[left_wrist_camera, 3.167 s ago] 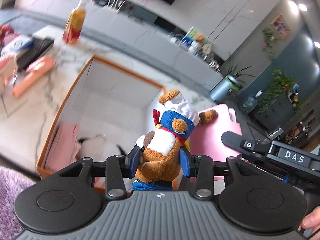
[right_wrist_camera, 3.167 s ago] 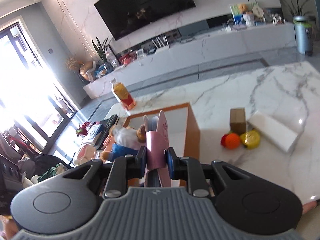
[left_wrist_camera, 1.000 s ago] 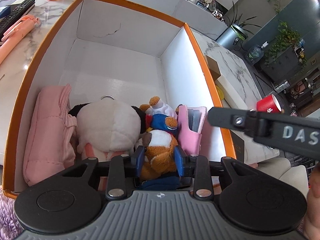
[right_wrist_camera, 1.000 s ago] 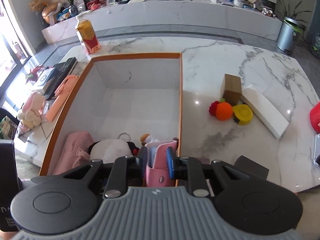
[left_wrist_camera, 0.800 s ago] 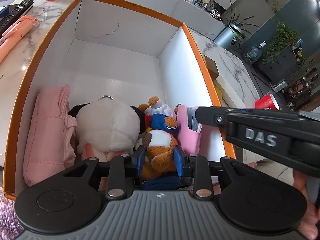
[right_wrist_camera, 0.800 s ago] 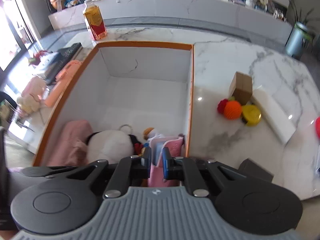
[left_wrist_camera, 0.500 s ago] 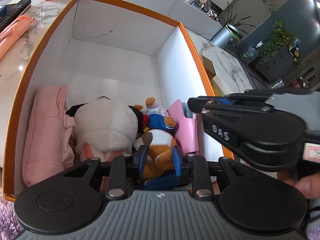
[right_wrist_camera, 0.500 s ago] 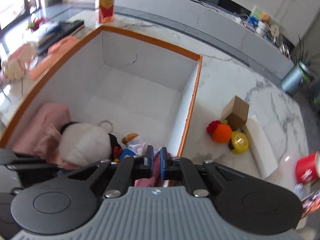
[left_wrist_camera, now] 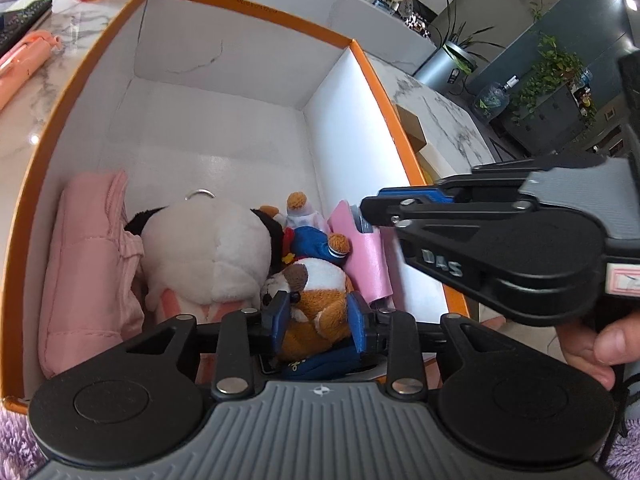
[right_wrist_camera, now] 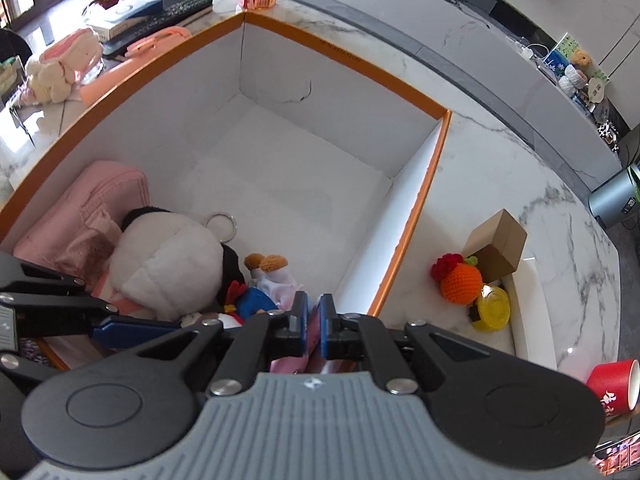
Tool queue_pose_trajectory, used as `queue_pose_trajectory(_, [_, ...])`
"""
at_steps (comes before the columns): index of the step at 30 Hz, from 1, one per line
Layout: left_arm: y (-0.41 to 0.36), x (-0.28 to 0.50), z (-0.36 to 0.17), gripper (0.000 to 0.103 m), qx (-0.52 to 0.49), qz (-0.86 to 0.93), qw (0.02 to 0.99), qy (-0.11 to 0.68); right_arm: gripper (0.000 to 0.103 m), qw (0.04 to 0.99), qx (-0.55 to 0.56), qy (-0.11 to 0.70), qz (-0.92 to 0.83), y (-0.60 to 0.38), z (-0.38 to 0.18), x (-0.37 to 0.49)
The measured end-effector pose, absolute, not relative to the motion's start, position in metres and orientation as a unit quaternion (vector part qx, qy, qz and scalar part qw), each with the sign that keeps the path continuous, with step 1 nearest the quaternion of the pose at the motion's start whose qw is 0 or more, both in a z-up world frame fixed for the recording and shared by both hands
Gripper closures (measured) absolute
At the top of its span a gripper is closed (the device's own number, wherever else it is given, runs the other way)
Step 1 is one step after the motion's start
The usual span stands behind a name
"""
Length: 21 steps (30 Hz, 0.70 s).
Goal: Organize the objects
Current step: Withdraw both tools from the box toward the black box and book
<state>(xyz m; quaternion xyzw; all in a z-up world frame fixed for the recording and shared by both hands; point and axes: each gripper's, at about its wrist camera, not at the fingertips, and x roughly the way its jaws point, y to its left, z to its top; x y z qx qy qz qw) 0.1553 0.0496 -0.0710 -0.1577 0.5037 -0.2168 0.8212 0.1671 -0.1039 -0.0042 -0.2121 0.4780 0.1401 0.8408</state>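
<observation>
The brown-and-white plush dog (left_wrist_camera: 316, 292) in a blue outfit lies at the near end of the orange-rimmed box (left_wrist_camera: 248, 10), clamped between the blue fingers (left_wrist_camera: 357, 322) of the left gripper (left_wrist_camera: 318, 322); those fingers have just eased slightly wider yet both pads are pressed against its body. Its lower half is hidden under the gripper's body, and in the right wrist view only its feet and blue clothing show.

Just beside it, against the box's right wall, stands the pink case (left_wrist_camera: 366, 256). The right gripper (right_wrist_camera: 314, 330) has its fingers (right_wrist_camera: 300, 322) drawn nearly together on the case's upper edge, having just closed to their tightest. Most of the case is covered by that gripper in its own view, so how much of it is pinched is hard to tell. In the left wrist view the same gripper (left_wrist_camera: 366, 216) reaches in from the right, with part of a hand (left_wrist_camera: 596, 344) cut off at the frame's edge.

On the dog's other side a white-and-black plush (left_wrist_camera: 204, 256) with a metal ring lies touching it, and a pink padded pouch (left_wrist_camera: 86, 264) rests along the left wall.

On the marble desk (right_wrist_camera: 552, 184) outside the box sit a small brown carton (right_wrist_camera: 498, 246), an orange crocheted fruit (right_wrist_camera: 460, 282), a yellow round thing (right_wrist_camera: 494, 308) and a red cup (right_wrist_camera: 614, 386), the cup partly cut off.
</observation>
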Motion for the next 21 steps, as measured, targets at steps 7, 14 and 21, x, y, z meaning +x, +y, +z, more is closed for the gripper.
queue_pose_trajectory(7, [0.048,0.136,-0.041,0.067,-0.146,-0.216,0.857,0.445,0.093,0.893,-0.152,0.400,0.135,-0.138,0.049,0.125])
queue_pose_trajectory(14, [0.016,0.110,0.002,0.067,-0.102,-0.265,0.877,0.389,0.071,0.914,-0.065,0.393,0.075,-0.212,0.063,0.091])
queue_pose_trajectory(21, [-0.060,0.099,0.007,0.067,0.029,-0.295,0.872,0.390,0.061,0.898,0.023,0.440,0.017,-0.278,0.023,0.073])
